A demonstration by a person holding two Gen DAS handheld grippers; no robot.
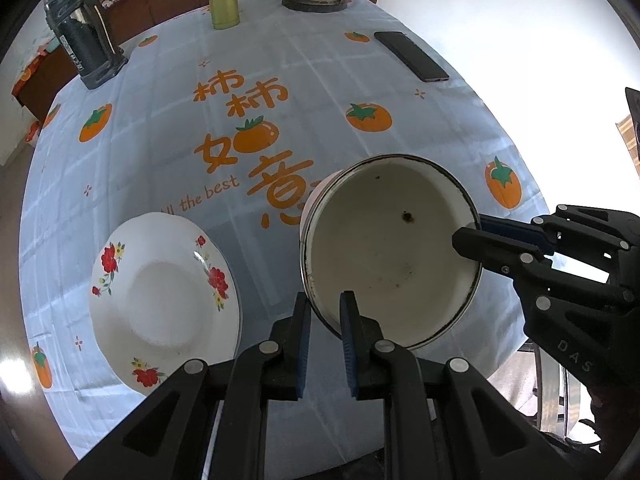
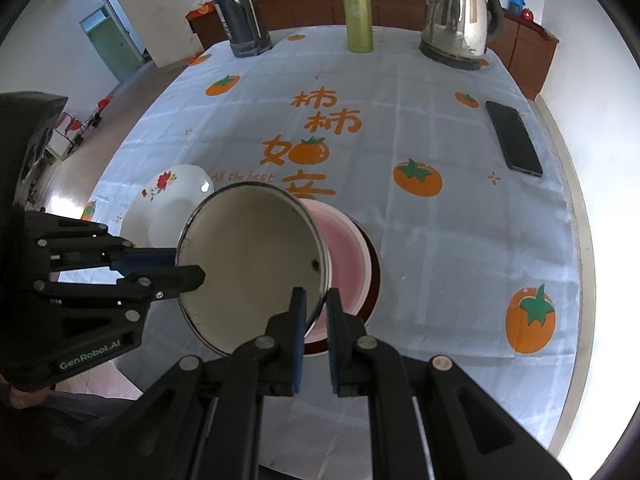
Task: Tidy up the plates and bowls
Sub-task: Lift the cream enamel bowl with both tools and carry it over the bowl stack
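Kettle (image 2: pixel 460 20), green flask (image 2: pixel 357 16), dark thermos (image 2: pixel 236 12), phone (image 2: pixel 514 138) on persimmon tablecloth (image 2: pixel 420 240).

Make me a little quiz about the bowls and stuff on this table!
1. True or false: the left gripper and the right gripper both clamp the rim of the cream bowl.
2. What is painted on the white dish? A red flowers, B blue fish, C green stars.
3. What stands between the dark flask and the kettle?
Key: 1 true. 2 A. 3 the green bottle.
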